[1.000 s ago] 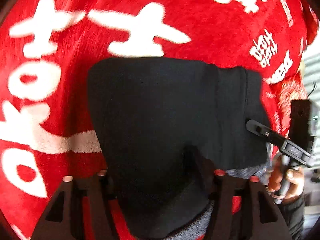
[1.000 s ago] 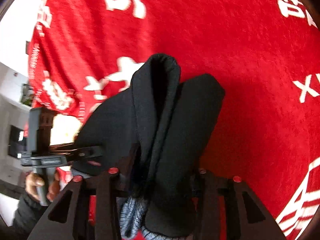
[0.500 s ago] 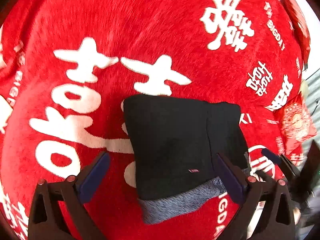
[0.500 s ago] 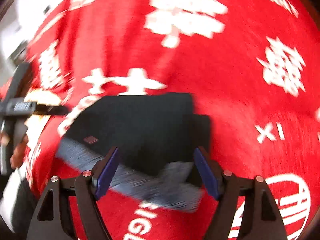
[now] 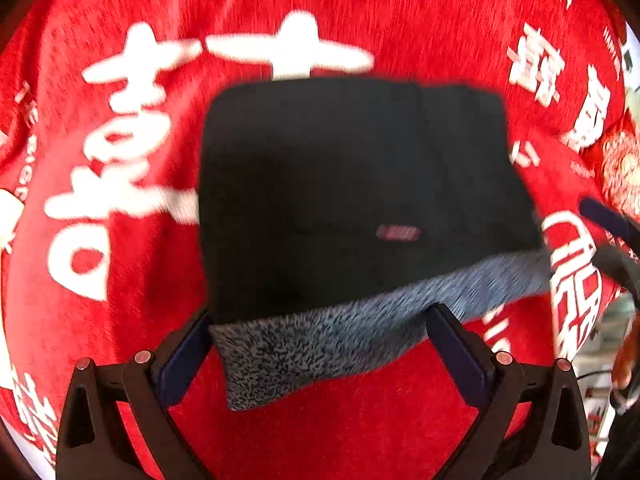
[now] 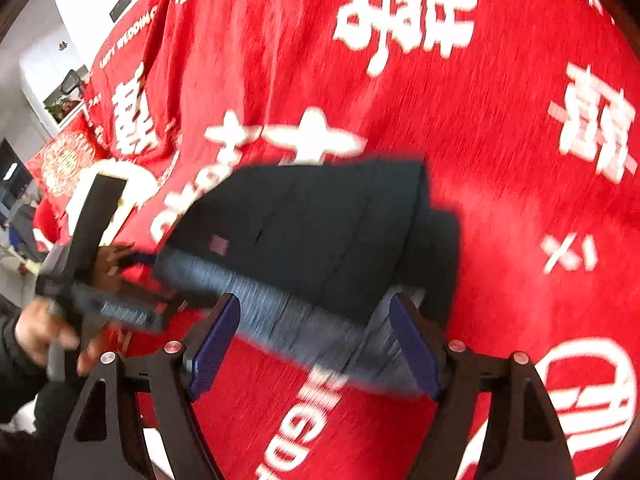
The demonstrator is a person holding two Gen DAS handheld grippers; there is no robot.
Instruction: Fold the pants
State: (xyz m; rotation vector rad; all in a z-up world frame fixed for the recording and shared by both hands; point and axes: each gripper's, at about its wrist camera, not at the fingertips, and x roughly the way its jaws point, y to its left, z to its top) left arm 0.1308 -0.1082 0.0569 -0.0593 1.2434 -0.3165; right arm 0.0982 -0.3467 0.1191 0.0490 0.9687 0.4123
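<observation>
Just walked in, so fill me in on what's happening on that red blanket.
A person with a handheld gripper in each hand is folding pants. The black pants lie folded into a compact rectangle on the red blanket, grey fleecy lining showing along the near edge. The left gripper and the right gripper are both open and hold nothing, each with its jaws spread at that near edge. The fold looks about finished.

Matt black cloth pants point(image 5: 352, 184) with speckled grey knit lining point(image 5: 320, 344); fuzzy red plush blanket point(image 5: 440, 28); matt black plastic left gripper point(image 5: 320, 356), smooth blue pads point(image 5: 460, 356).
</observation>
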